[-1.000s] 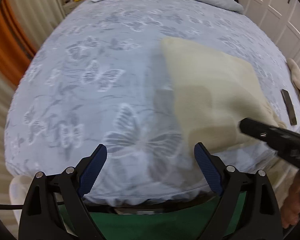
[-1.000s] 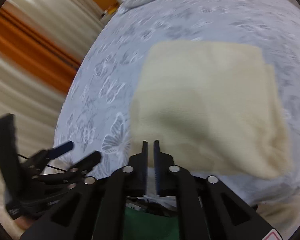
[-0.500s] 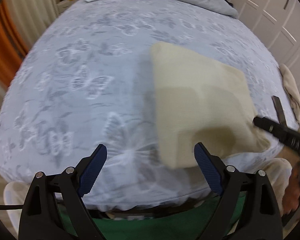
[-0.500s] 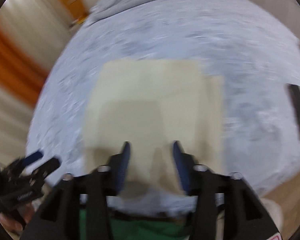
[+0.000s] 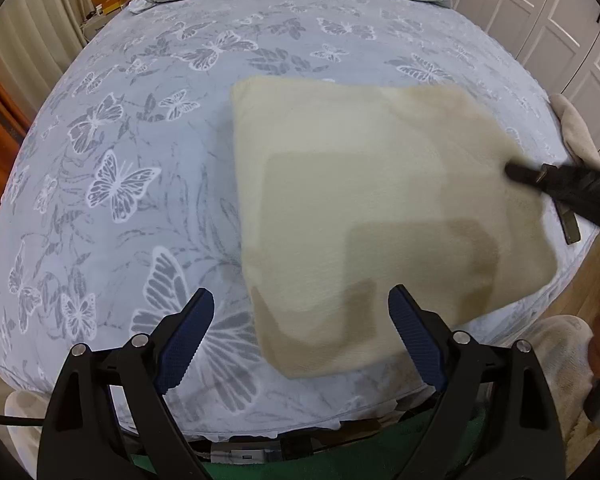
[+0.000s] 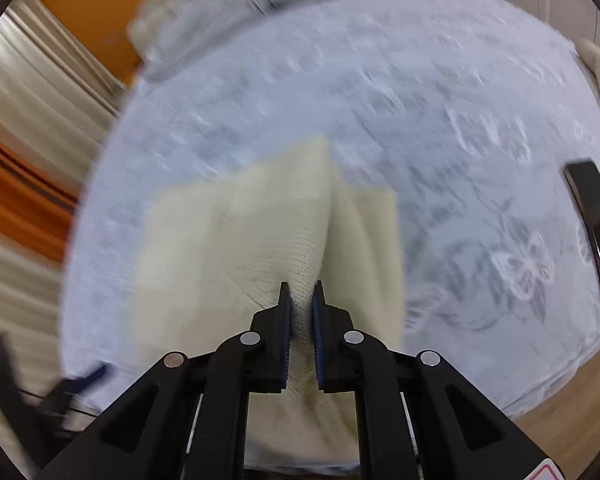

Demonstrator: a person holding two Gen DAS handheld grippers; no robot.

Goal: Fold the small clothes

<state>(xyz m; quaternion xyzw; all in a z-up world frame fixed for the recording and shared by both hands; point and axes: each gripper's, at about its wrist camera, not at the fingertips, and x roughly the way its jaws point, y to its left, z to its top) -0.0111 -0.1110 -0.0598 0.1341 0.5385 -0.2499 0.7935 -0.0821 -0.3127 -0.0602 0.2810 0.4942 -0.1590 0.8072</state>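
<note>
Since a second ago the right gripper [image 6: 300, 296] has gone from pinched on nothing to clamped on the near edge of the cream cloth [image 5: 364, 208], pulling a ridge up in it. Left gripper [image 5: 300, 320] hangs with its jaws wide apart over the cloth's near corner, not touching it. Cloth sits folded on the butterfly bedsheet [image 5: 132, 152], close to the bed's front edge. Further right there's a dark phone [image 6: 592, 232] on the sheet, well apart, plus another pale garment [image 5: 576, 128] at the far right edge.
</note>
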